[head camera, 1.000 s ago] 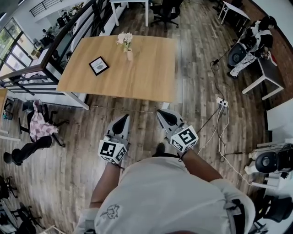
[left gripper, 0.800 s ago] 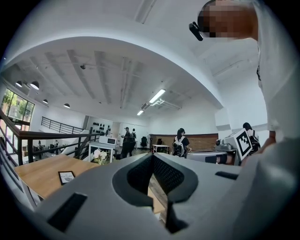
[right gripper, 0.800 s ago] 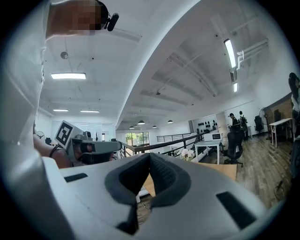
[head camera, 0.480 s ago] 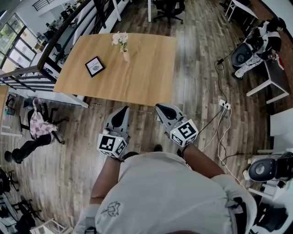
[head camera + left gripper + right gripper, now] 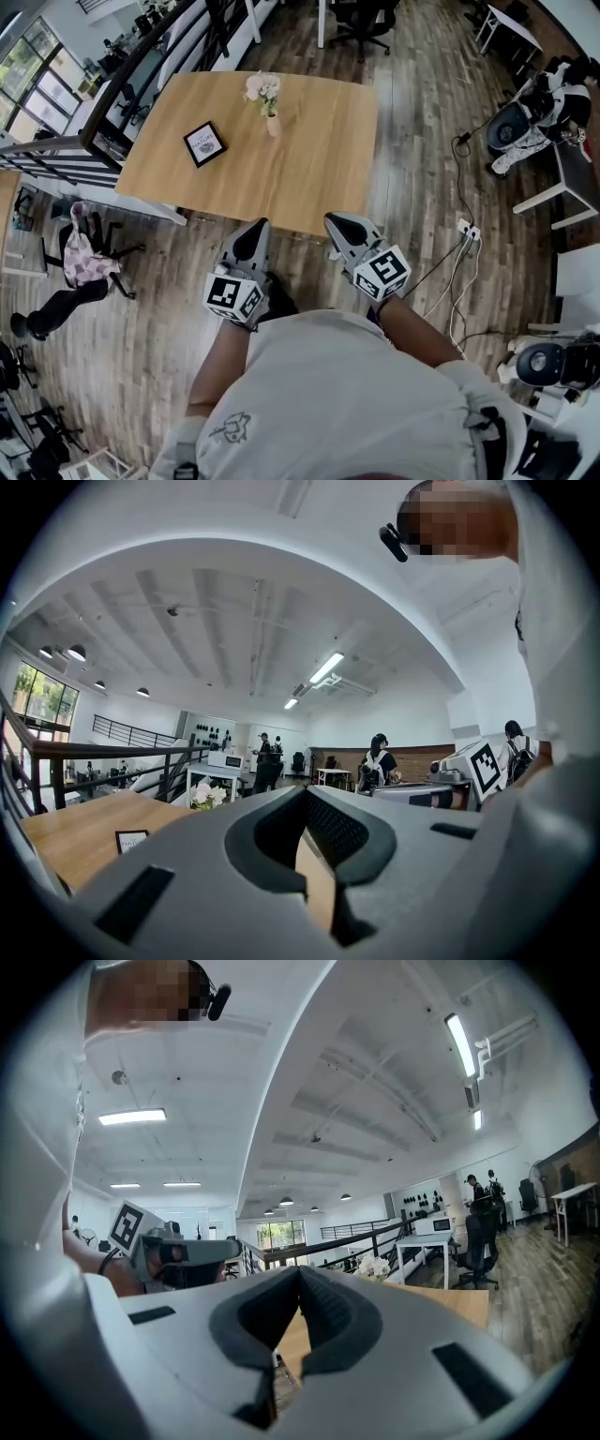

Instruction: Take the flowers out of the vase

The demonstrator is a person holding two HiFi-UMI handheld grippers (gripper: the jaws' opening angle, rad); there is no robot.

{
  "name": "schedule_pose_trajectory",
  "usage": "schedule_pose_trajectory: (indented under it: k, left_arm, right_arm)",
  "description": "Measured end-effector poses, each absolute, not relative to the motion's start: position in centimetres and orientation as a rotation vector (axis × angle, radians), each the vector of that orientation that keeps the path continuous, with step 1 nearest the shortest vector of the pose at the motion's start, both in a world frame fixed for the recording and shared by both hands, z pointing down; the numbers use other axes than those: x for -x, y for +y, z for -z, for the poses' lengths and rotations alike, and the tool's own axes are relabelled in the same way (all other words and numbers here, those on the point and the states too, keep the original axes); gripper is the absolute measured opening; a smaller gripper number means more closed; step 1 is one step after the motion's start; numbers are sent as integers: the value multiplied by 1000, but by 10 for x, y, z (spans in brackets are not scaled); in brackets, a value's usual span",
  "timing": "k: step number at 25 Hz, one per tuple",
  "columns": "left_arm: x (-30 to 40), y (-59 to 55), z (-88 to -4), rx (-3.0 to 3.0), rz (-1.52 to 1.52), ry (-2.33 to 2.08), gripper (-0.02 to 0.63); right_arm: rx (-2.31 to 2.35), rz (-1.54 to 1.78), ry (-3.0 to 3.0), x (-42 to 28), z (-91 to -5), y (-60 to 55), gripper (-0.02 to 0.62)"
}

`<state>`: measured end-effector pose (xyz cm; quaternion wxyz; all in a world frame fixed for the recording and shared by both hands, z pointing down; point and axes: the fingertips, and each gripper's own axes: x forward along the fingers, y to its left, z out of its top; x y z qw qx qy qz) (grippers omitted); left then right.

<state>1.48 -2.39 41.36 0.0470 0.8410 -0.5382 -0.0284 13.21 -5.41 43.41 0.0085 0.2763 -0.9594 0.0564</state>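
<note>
Left tool [image 5: 254, 231] and right tool [image 5: 339, 225] both pressed together and empty, level at the near edge of the wooden desk [image 5: 314, 164], white flowers [image 5: 262, 88] upright in small vase [image 5: 273, 125] on desk's far side, well apart from both tools, framed card [image 5: 204, 143] near vase.

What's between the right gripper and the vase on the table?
Only bare table lies between the right gripper and the vase, in the head view.
</note>
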Motion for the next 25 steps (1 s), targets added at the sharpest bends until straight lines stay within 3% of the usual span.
schedule_pose_trajectory:
  k: [14, 25]
  left_arm:
    - [100, -116, -408, -2624, 123, -1524, 3]
    - [148, -161, -421, -2615, 103, -1493, 3]
  right_arm:
    - [-1045, -183, -2900, -23, -428, -149, 5]
    - [-1080, -223, -2854, 21, -443, -190, 5]
